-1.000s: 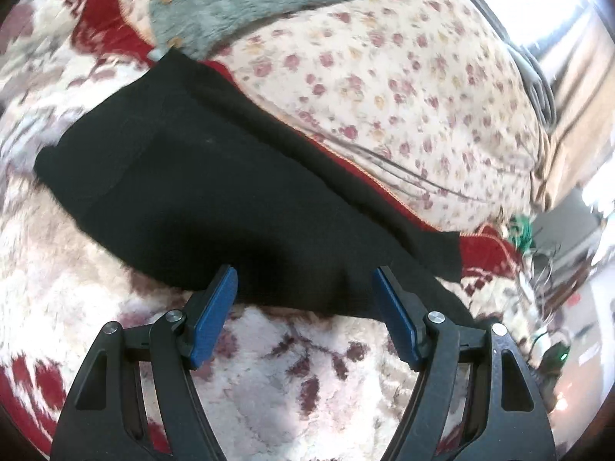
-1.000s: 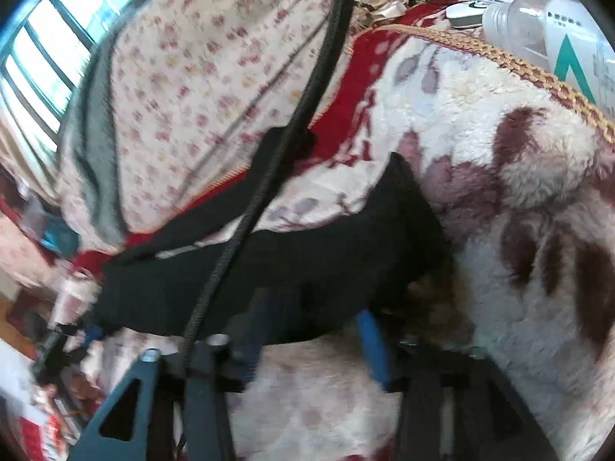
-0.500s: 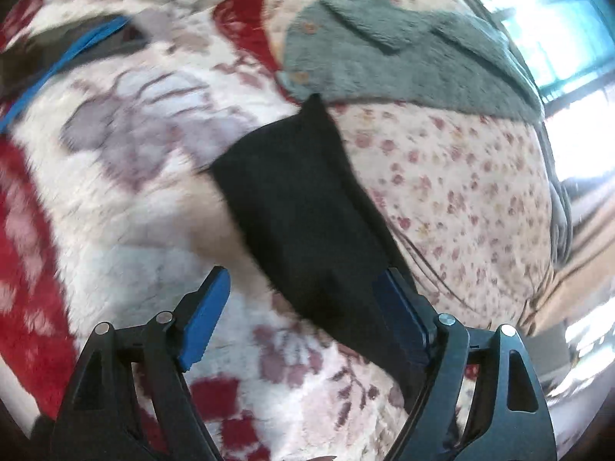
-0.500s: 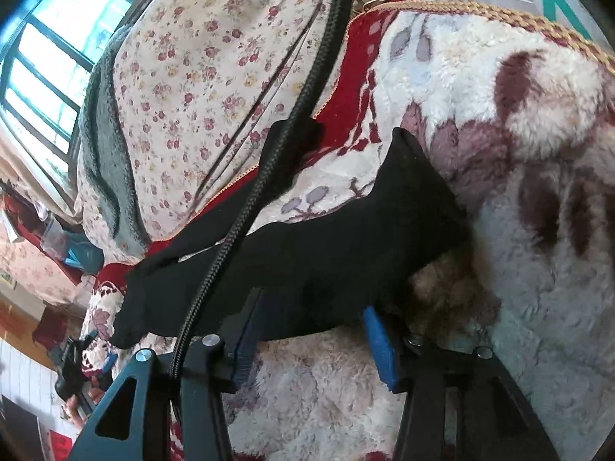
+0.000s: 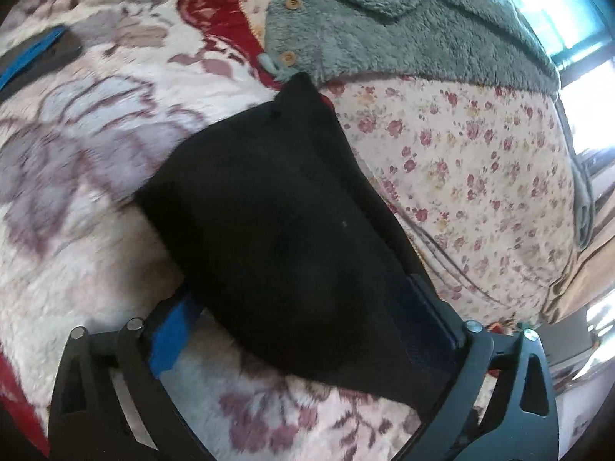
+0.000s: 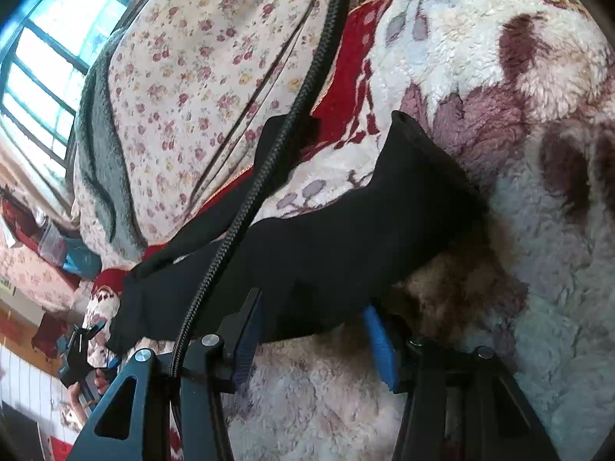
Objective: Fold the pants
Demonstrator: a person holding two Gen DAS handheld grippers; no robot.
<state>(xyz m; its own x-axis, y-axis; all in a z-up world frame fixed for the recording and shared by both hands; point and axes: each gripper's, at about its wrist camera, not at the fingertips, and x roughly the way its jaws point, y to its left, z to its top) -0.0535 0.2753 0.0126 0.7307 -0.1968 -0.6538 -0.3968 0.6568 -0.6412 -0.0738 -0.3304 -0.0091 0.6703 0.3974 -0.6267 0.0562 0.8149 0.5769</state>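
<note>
Left wrist view shows the black knit pants lying on the fluffy cream blanket with maroon flowers that covers the bed, one end of the dark cloth reaching in between the fingers of the left gripper. Its jaws stand spread wide, having just been opening, and the blue pads do not press the cloth, so nothing is held on that side. In the right wrist view, the right gripper has the other end of the pants between its half-open jaws; whether its pads truly pinch the fabric I cannot tell. A black braided cable crosses over the pants there.

The likely trouble: if the left jaws close now they may bite only the top layer, or snag blanket pile with it, and the fold would come out skewed. The cable could drag across the cloth and rumple it. The grey fleece jacket with wooden buttons lies close to the pants' far corner and might get caught
</note>
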